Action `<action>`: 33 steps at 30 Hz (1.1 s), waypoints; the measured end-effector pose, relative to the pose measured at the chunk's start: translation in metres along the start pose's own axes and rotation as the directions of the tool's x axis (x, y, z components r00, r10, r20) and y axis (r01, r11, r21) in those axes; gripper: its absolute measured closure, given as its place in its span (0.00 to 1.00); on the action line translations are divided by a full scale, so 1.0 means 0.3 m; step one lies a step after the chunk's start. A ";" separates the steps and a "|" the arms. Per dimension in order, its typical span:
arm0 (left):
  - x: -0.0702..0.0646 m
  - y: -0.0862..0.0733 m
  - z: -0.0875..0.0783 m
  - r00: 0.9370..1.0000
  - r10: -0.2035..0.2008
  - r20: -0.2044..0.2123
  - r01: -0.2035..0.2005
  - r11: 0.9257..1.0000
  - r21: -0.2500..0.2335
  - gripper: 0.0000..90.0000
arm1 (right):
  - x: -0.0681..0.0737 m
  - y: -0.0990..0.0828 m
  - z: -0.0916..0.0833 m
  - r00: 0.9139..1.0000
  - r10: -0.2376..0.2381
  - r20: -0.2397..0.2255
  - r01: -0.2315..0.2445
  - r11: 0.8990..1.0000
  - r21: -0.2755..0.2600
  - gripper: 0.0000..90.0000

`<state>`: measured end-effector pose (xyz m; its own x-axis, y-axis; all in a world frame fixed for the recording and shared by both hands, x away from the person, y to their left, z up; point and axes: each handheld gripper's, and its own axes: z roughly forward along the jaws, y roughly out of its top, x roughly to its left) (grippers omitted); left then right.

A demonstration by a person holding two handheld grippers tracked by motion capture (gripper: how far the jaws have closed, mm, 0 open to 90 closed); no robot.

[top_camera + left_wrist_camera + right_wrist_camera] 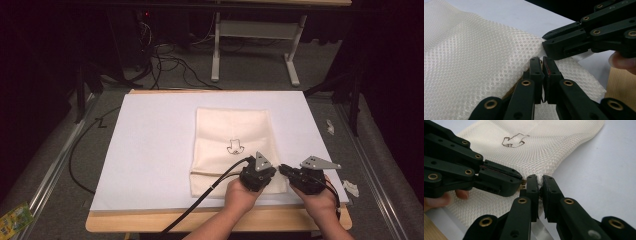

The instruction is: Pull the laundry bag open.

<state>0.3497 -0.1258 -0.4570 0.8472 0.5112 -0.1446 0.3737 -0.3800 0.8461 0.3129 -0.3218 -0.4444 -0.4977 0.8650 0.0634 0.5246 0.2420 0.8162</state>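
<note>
Both tools, left (542,61) and right (539,180), clamped on cream mesh bag's (225,130) near-right edge.

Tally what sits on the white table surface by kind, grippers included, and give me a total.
Cream mesh bag: 1
Handheld grippers: 2, the left gripper and the right gripper, both shut on the bag's near right corner
Total: 3
</note>
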 end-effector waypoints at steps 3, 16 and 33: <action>0.005 -0.003 -0.007 1.000 -0.001 0.005 0.001 1.000 0.004 0.97 | 0.006 -0.001 0.002 1.000 -0.010 0.001 0.010 1.000 0.009 0.95; 0.039 -0.032 -0.048 0.999 -0.034 0.041 0.034 0.999 0.003 0.98 | 0.037 0.012 0.011 0.999 -0.038 -0.022 0.039 0.999 0.029 0.96; 0.373 -0.254 -0.490 0.959 -0.215 -0.182 0.230 0.971 0.062 0.97 | -0.130 -0.032 -0.051 0.987 0.094 0.127 -0.095 0.995 0.000 0.97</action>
<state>0.3605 0.0735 -0.4622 0.6637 0.7126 -0.2274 0.5808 -0.2994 0.7570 0.3168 -0.3646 -0.4460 -0.3542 0.9328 0.0668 0.5698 0.1586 0.8064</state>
